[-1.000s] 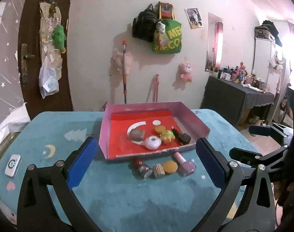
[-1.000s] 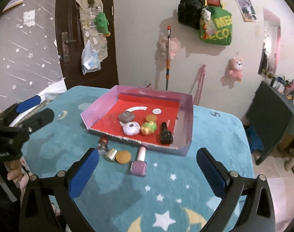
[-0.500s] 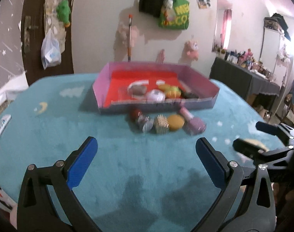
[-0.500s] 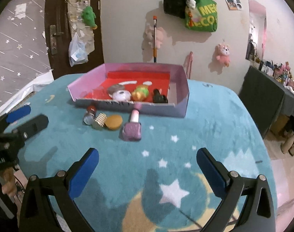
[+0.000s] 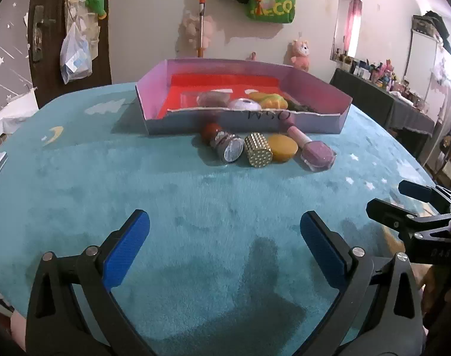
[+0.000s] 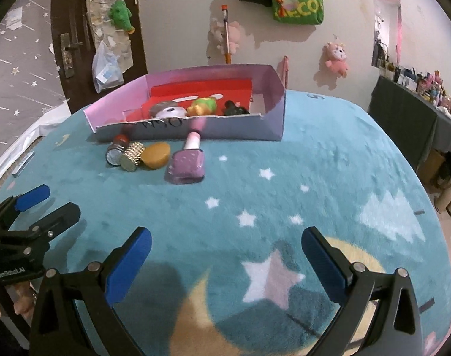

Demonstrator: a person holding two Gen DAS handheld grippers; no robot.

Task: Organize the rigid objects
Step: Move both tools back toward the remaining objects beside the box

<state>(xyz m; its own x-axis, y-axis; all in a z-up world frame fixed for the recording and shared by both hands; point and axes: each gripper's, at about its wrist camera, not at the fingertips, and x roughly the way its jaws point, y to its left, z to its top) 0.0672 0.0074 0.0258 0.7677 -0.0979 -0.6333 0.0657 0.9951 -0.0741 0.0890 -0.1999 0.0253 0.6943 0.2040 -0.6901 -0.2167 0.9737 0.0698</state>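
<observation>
**Four items outside tray; both grippers idle**

Left gripper (image 5: 224, 234): jaws wide apart, empty, low over the teal rug (image 5: 195, 207). Right gripper (image 6: 225, 252): likewise spread, empty. Outstanding, at 12 o'clock from the left gripper, just before the pink tray (image 5: 314, 124): red-capped bottle (image 5: 225, 145), studded gold cylinder (image 5: 258, 149), orange disc (image 5: 283, 148), lilac nail polish (image 5: 314, 151), lying side by side, touching or nearly so. Several items already inside the tray.

Recommended: start at a row end, likely the nail polish; straddle its body; close squarely; lift clear of the near wall before release.
</observation>
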